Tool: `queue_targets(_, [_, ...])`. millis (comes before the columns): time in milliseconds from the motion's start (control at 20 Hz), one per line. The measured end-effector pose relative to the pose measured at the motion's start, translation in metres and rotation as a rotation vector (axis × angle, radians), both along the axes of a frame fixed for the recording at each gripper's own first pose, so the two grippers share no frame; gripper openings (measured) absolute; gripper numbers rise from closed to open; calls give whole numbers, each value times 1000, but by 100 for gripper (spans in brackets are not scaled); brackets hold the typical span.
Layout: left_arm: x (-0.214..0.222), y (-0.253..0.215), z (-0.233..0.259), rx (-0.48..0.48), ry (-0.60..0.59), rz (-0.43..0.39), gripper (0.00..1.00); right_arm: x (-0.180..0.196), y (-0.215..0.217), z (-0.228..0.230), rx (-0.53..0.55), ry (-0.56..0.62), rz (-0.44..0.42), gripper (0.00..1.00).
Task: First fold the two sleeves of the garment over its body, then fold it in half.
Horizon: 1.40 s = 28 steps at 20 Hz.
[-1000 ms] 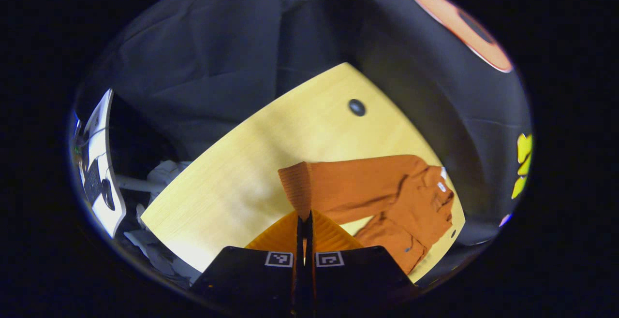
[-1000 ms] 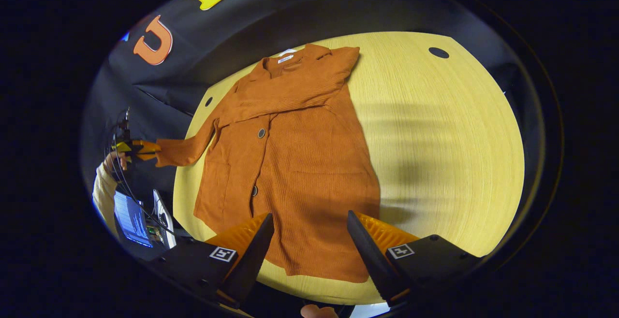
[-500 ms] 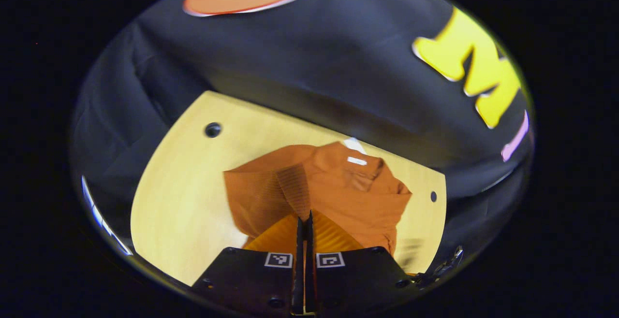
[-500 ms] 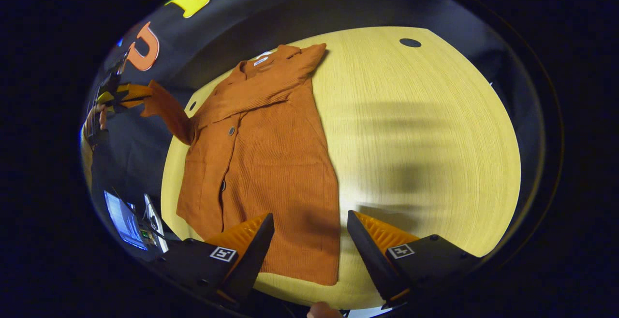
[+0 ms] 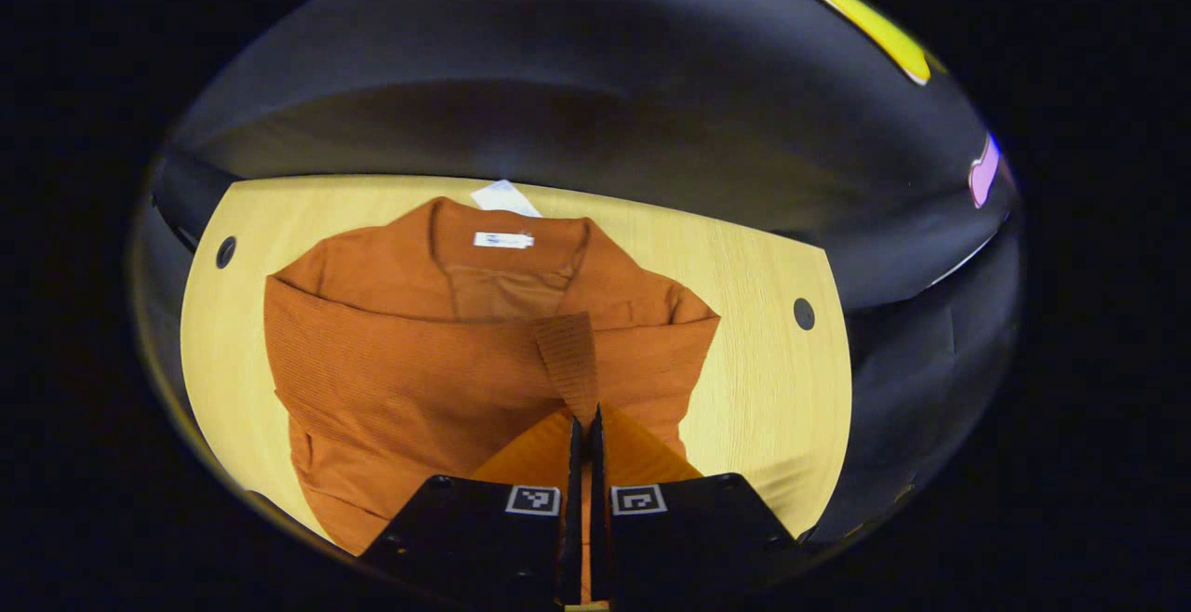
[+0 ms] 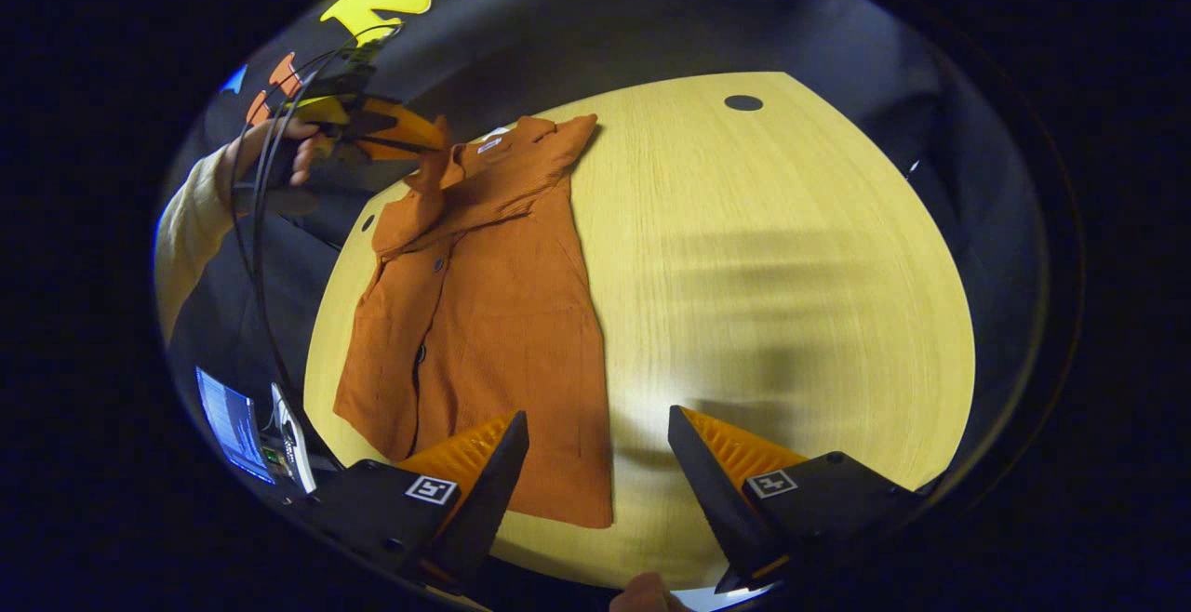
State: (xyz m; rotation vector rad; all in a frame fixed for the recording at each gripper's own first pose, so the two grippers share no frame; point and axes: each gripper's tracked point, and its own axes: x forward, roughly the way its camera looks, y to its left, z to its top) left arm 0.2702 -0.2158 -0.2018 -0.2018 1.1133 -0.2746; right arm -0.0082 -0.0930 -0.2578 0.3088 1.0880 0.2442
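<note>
Sleeve cuff (image 5: 568, 361) between left tongs (image 5: 583, 428)

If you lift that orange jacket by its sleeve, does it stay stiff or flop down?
Probably floppy: the sleeve pinched in the left gripper bends and drapes back to the orange jacket. It likely won't roll or tip, since it lies flat on the table. The ribbed cloth looks grippy rather than slippery.

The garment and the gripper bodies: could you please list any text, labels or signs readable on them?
No text can be quoted.
Neck label on the orange garment: white, print too small to read.
White tag behind the collar: blank from here.
Square markers on the left gripper and on the right gripper: coded patterns, no letters.
</note>
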Motion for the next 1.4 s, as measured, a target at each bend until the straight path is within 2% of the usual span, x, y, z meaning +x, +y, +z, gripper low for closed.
queue_targets(150, [2,-13,-36,57,44,-15,8,-20,-8,-6,18,23,-25,96])
queue_targets(250, [1,-24,-40,34,53,-16,10,-29,-15,-14,21,37,-35,96])
queue_targets(350, [-3,-50,-35,-72,52,-39,17,-36,-24,-22,0,45,-37,96])
queue_targets(400, [-7,-63,-24,-133,47,-51,23,-37,-27,-24,-3,51,-45,96])
queue_targets(500, [-11,-67,-16,-151,38,-64,31,-38,-28,-24,1,54,-65,92])
queue_targets(550, [-15,-66,-15,-159,44,-63,50,-36,-29,-23,5,53,-73,96])
queue_targets(600, [-20,-66,-9,-181,50,-59,58,-34,-29,-21,8,48,-76,96])
queue_targets(650, [-24,-62,0,-201,44,-49,76,-34,-29,-18,10,42,-70,96])
queue_targets(750, [-26,-49,10,-206,7,-23,98,-32,-24,-11,4,25,-47,96])
queue_targets(850, [-38,-24,27,-206,-23,-8,99,-28,-14,-3,-1,9,-26,96])
queue_targets(900, [-42,-12,30,-199,-41,0,99,-25,-7,0,0,0,-13,92])
queue_targets(950, [-50,2,38,-197,-66,-1,99,-22,-1,3,1,-11,-1,96])
queue_targets(1000, [-61,17,42,-186,-92,-9,99,-19,7,7,3,-21,12,92])
queue_targets(1050, [-71,36,43,-164,-120,-19,99,-16,14,9,7,-28,21,96])
queue_targets(1200, [-102,106,30,-77,-206,-37,99,-13,38,14,24,-35,52,96])
queue_targets(1400, [-147,194,3,-2,-247,49,99,-10,59,8,8,-60,73,96])
